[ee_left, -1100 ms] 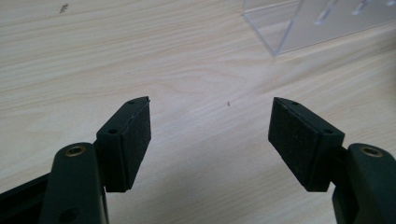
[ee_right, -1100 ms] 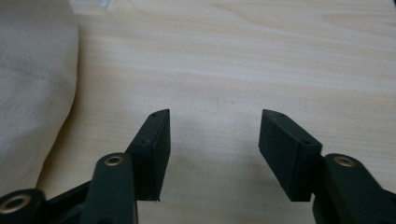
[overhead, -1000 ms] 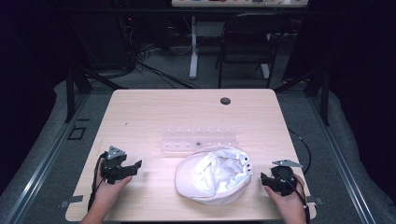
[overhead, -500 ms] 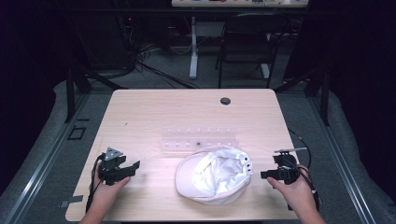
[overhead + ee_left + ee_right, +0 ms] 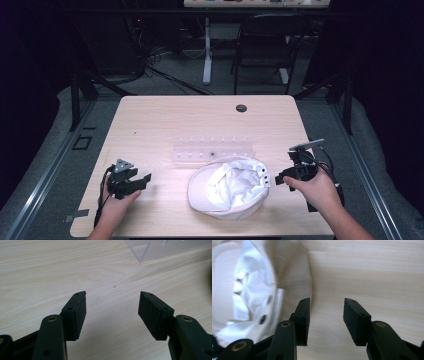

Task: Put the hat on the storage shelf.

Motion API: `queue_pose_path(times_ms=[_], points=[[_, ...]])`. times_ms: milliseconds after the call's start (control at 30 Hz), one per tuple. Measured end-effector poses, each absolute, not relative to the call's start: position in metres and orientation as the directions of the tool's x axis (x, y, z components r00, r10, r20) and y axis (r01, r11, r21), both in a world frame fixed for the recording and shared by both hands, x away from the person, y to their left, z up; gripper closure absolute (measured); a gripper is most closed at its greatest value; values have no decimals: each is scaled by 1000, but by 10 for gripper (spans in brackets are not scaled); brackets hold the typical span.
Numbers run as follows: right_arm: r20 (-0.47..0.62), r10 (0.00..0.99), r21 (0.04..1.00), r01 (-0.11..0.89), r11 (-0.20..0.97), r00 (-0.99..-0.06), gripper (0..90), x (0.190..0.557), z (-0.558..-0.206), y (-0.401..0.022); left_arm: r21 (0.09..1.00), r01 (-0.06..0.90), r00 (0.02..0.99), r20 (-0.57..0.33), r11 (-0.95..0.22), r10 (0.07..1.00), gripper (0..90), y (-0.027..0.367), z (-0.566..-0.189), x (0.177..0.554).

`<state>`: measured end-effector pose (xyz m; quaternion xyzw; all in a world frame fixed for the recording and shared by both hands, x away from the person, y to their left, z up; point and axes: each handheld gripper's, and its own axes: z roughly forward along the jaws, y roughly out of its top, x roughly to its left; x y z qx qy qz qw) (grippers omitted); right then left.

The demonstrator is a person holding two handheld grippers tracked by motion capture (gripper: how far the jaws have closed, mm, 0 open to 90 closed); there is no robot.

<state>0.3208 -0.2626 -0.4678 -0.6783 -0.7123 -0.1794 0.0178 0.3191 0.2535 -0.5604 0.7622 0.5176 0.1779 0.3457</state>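
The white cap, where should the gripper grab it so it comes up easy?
Probably the white cap is best pinched at its thin back edge by the eyelets, from its right side. It lies upside down, so that rim stands up, and the open right gripper is right beside it.

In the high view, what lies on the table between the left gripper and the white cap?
Nothing: bare wood separates the left gripper from the white cap in the high view.
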Motion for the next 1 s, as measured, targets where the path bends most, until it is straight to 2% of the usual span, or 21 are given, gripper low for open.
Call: queue_pose_path(times_ms=[433,633,700,900,1000], points=[[302,947,157,986,60,-106,570,338,-434,-244,701,681,395,-106,-213,913,408,254,-562,320],[301,949,118,991,66,-98,569,343,-433,-235,700,680,398,-103,-218,911,409,254,-563,321],[319,946,125,992,26,-65,569,345,-437,-231,700,680,398,-103,-218,911,410,253,-563,321],[330,943,45,999,20,-33,571,359,-447,-227,697,683,399,-106,-218,911,409,254,-563,322],[331,943,38,999,16,-28,572,360,-452,-226,698,682,397,-103,-218,912,410,255,-563,322]])
